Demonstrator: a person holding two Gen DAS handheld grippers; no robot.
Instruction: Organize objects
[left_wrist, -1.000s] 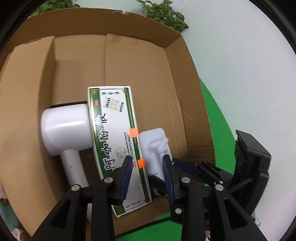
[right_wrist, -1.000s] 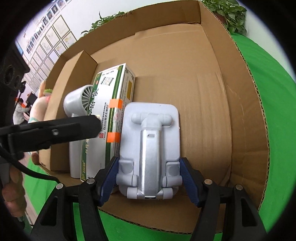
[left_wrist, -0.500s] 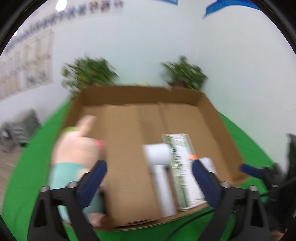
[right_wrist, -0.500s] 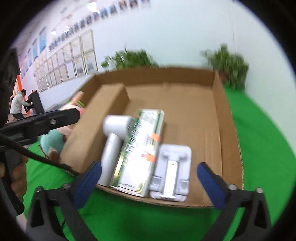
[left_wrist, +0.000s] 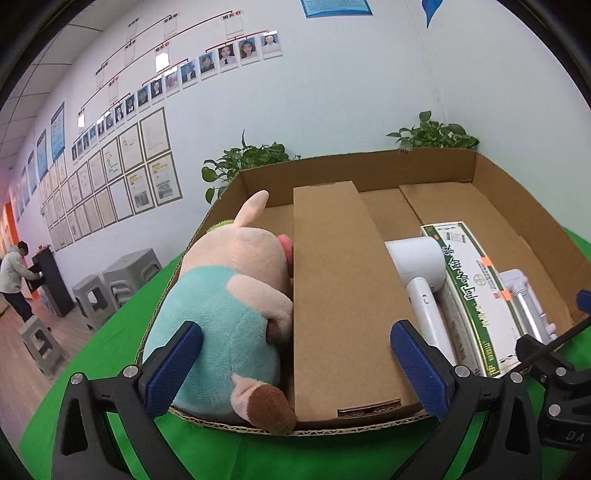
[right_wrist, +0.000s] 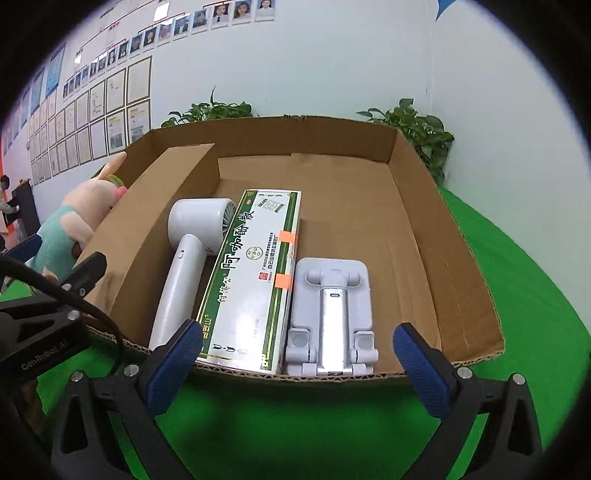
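Cardboard box (right_wrist: 417, 236) at worktop's near edge holds fan (right_wrist: 184, 254), carton (right_wrist: 255, 273), stand (right_wrist: 332, 314). Both grippers (left_wrist: 295, 365) (right_wrist: 295, 362) are held open, empty. Stand judged rigid, light; best gripped across its sides.

Office / demo room, staged work area.
Wall w/ staff photo org chart (left_wrist: 207, 62), framed certificates (left_wrist: 122, 177); potted plants (left_wrist: 243, 162); grey plastic stools (left_wrist: 110, 280); green cloth tabletop (right_wrist: 535, 280); person at dark cabinet (left_wrist: 14, 277).
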